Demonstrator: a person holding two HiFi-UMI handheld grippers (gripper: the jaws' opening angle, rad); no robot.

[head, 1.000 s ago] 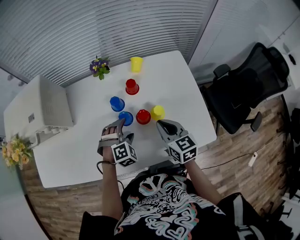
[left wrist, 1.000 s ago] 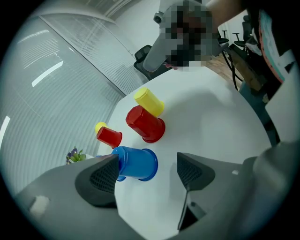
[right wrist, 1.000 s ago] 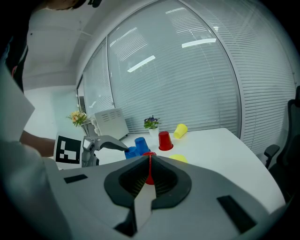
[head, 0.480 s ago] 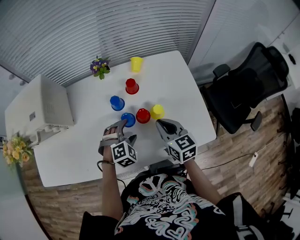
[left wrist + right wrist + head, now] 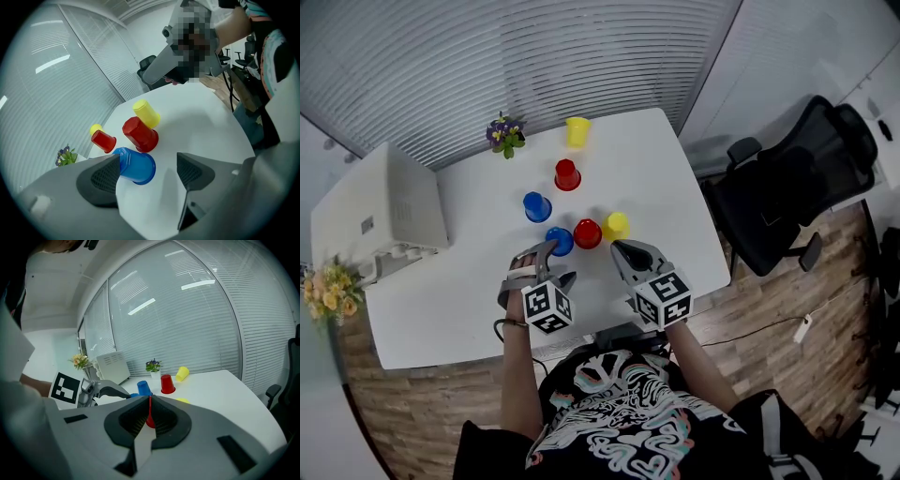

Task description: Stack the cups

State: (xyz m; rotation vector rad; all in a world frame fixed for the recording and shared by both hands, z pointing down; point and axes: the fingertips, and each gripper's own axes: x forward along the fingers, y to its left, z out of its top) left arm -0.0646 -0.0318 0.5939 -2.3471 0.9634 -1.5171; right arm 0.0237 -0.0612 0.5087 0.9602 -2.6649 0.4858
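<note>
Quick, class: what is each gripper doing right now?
Left gripper: open, blue cup partly between, not gripped.
Right gripper: shut, empty.

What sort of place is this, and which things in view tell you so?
Most likely an office or meeting room: a black office chair stands beside a white table, slatted blinds run along the wall behind it, and the floor is wood.
</note>
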